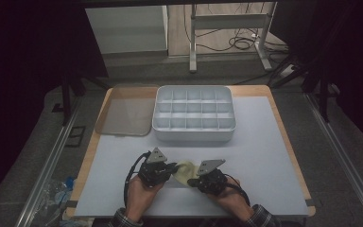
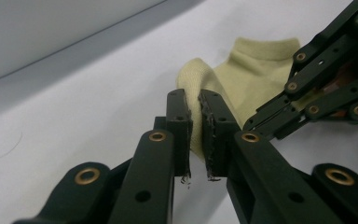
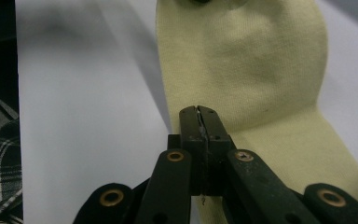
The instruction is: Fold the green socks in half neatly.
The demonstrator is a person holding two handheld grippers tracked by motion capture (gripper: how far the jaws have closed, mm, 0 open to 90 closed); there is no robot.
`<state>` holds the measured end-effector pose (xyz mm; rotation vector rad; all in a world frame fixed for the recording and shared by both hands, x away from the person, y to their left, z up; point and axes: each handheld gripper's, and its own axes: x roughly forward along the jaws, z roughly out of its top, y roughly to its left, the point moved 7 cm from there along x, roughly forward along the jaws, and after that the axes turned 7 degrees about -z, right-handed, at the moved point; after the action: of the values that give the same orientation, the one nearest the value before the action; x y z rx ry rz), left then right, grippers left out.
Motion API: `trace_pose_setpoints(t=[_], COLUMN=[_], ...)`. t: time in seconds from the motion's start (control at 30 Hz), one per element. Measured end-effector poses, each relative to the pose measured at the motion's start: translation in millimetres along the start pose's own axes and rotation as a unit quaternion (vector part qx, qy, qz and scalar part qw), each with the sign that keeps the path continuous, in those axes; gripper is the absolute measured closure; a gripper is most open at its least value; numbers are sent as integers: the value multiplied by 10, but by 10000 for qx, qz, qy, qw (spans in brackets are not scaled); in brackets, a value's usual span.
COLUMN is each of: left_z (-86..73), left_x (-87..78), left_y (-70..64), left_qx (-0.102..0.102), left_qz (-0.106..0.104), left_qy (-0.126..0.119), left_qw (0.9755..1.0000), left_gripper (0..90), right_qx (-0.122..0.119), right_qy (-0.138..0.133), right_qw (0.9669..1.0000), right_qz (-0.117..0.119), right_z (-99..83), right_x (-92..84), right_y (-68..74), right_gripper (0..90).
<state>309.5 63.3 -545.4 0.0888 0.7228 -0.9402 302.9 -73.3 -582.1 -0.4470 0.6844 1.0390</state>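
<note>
- Hands and both grippers sit nearest the camera, at the near edge of the bench [image 1: 264, 142], which is covered by a white mat.
- Compartment tray [image 1: 194, 114] sits at the far middle; flat translucent lid [image 1: 124, 116] lies just left of it, touching or nearly so. Neither is in play right now.
- Pale yellow sock [image 1: 185, 171] lies between the grippers, near the front, well apart from the tray.
- Left gripper [image 2: 196, 128]: fingers clenched on a raised fold of the sock, cloth pinched between the pads.
- Right gripper [image 3: 200, 135]: fingers clamped on the sock's edge, pads almost meeting with a thin layer of fabric between.
- Step looks like folding or rolling the sock for a tray cell.
- To do it well: keep both pinches firm, lift slightly so cloth clears the mat, bring one end over the other squarely, avoid twisting.
- Risk: the right grip is shallow, so the edge could slip under tension.
</note>
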Motion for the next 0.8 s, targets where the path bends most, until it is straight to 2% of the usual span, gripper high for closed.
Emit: trace_pose_setpoints(t=[0.13,0.33,0.43,0.7,0.8], left_z=[45,114,149,208,228], left_x=[14,40,57,119,144], left_y=[-34,-80,-102,-149,-157], left_qx=[53,140,183,248,255], left_qz=[-36,-38,-34,-48,-59], left_qy=[-17,27,39,69,88], left_qw=[10000,9999,9998,9997,9996], left_gripper=[827,826,823,823,822], right_qx=[-32,50,23,90,81], right_qy=[-36,-7,-14,-172,-162], right_qw=[10000,10000,10000,9995,9985], right_qz=[-54,73,91,-246,-507], right_z=[-4,4,17,29,16], right_x=[1,-3,-29,-224,-314], right_y=[5,-13,-25,-215,-329], right_gripper=[900,890,810,782,765])
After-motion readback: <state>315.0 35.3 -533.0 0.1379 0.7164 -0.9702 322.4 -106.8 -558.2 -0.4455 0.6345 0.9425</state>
